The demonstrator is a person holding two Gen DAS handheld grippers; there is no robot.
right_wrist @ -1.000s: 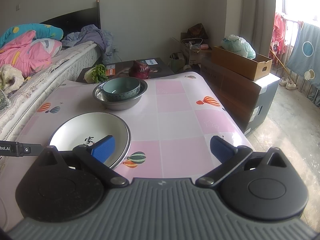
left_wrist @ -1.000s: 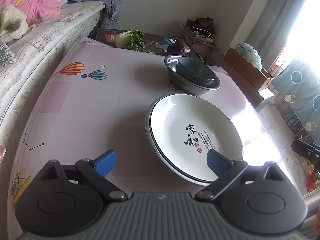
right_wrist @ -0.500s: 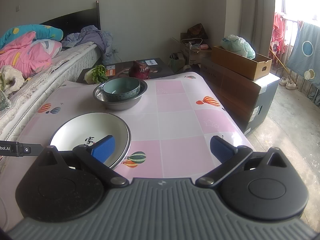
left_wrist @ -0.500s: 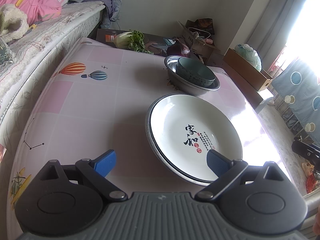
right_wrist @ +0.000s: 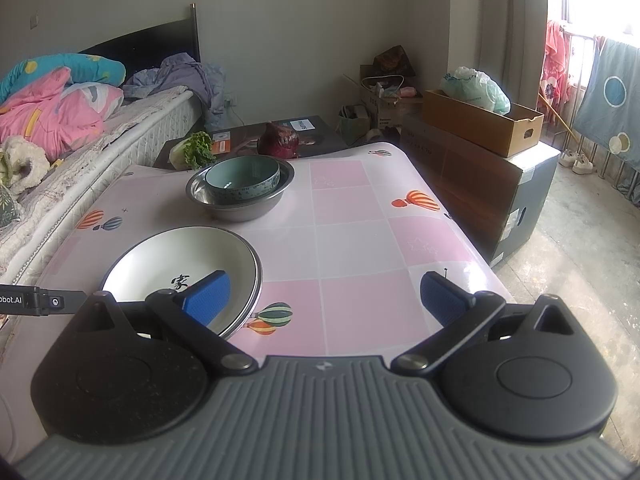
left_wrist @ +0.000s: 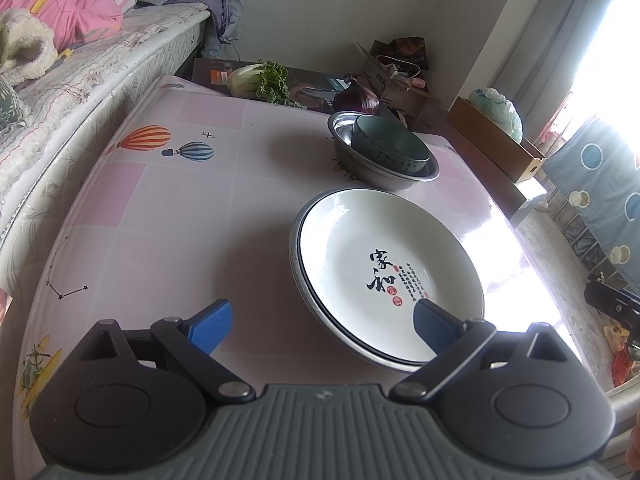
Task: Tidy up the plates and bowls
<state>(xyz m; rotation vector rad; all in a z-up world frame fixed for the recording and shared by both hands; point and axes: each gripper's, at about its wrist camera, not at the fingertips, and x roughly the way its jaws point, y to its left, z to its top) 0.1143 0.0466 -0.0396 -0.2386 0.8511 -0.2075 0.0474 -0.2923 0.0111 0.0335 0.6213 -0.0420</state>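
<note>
A white plate with black characters (left_wrist: 384, 272) (right_wrist: 176, 264) lies stacked on another plate on the pink table (left_wrist: 180, 216) (right_wrist: 352, 224). Behind it a teal bowl (left_wrist: 390, 148) (right_wrist: 242, 180) sits inside a steel bowl (left_wrist: 380, 174) (right_wrist: 240, 204). My left gripper (left_wrist: 322, 324) hangs open near the table's front, its right finger over the plate's near rim. My right gripper (right_wrist: 324, 300) is open too, above the table's near right part, with its left finger over the plate's right edge. Neither holds anything.
A bed with bedding (left_wrist: 80, 52) (right_wrist: 60, 128) runs along the table's left side. A leafy vegetable (left_wrist: 260, 80) (right_wrist: 192, 152) and a purple cabbage (right_wrist: 278, 142) lie behind the table. Cardboard boxes (right_wrist: 480, 128) stand at the right, with floor beyond the table's right edge.
</note>
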